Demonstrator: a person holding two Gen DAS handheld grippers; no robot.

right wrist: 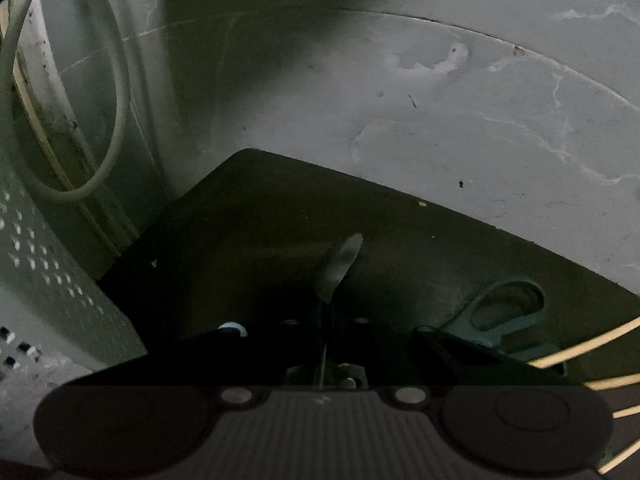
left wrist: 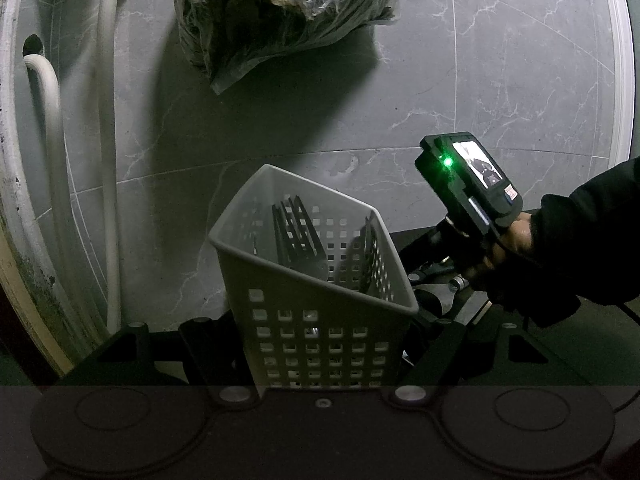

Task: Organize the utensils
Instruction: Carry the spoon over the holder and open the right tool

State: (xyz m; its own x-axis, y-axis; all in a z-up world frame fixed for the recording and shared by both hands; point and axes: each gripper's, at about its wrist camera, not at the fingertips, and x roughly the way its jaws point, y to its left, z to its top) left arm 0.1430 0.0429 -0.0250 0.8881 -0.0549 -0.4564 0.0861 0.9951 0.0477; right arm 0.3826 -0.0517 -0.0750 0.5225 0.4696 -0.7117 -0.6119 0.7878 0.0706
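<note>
Left tongs clamp basket above grey marble floor.

Both grippers are gripping.
The left gripper is clamping something between its fingers; the right gripper is pinching something thin.

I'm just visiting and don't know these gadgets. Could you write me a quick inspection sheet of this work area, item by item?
Surface: grey marble-look tiled floor with a dark mat on it.
Job's things: perforated grey utensil basket holding two dark forks; a utensil handle, type unclear; scissors; pale chopsticks.
Clutter: crumpled plastic bag.
Grippers: left gripper clamps the basket; right gripper is closed on the thin utensil.
Cables: a thin dark cable by the person's sleeve.
Surroundings: pale hoses along a wall; dim light.
</note>
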